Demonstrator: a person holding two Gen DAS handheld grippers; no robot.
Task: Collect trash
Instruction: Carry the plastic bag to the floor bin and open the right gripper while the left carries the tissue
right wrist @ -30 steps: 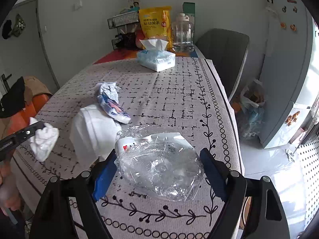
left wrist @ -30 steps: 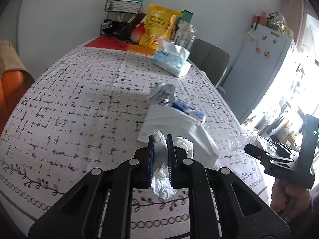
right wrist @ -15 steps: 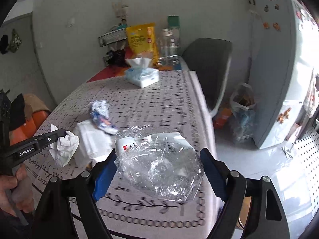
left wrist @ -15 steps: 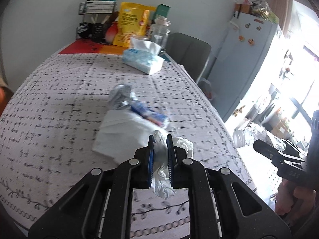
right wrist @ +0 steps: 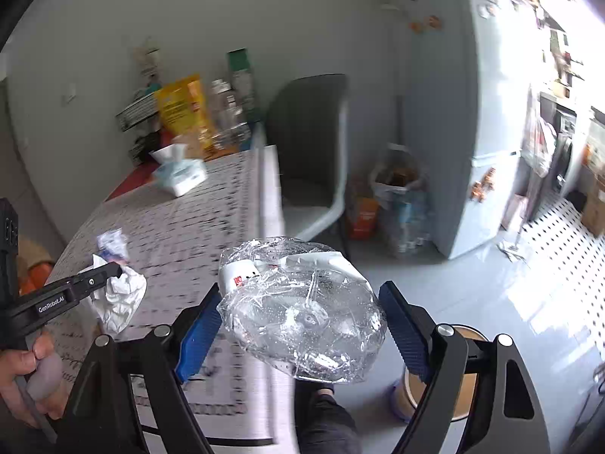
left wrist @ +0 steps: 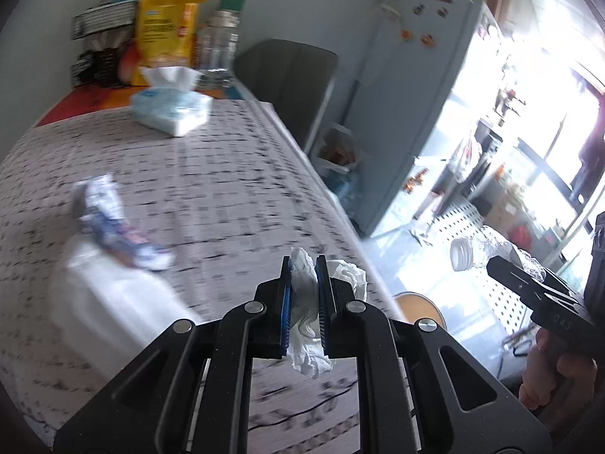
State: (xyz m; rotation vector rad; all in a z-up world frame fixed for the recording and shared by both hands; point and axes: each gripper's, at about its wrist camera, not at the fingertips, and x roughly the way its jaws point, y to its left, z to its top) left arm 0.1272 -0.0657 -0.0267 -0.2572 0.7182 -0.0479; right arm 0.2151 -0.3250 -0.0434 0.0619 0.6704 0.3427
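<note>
Crumpled white tissue (left wrist: 304, 295) sits pinched between the nearly closed jaws of the left gripper (left wrist: 303, 265); it is soft and very light, so a squeeze anywhere on the wad should do. The right gripper (right wrist: 298, 304) has its jaws spread wide around a crushed clear plastic bottle (right wrist: 302, 310), pads against its sides. That bottle looks light, springy and slippery, best gripped across its flattened body. Both pieces hang past the edge of the tabletop (left wrist: 227, 174). Left on the cloth I count two more pieces of trash: one blue-and-white wrapper (left wrist: 109, 219) and, touching it, one white sheet or bag (left wrist: 106, 302), blurred. One tissue pack (left wrist: 170, 111) stands further back. One round bin (right wrist: 440, 389) is on the floor below.
</note>
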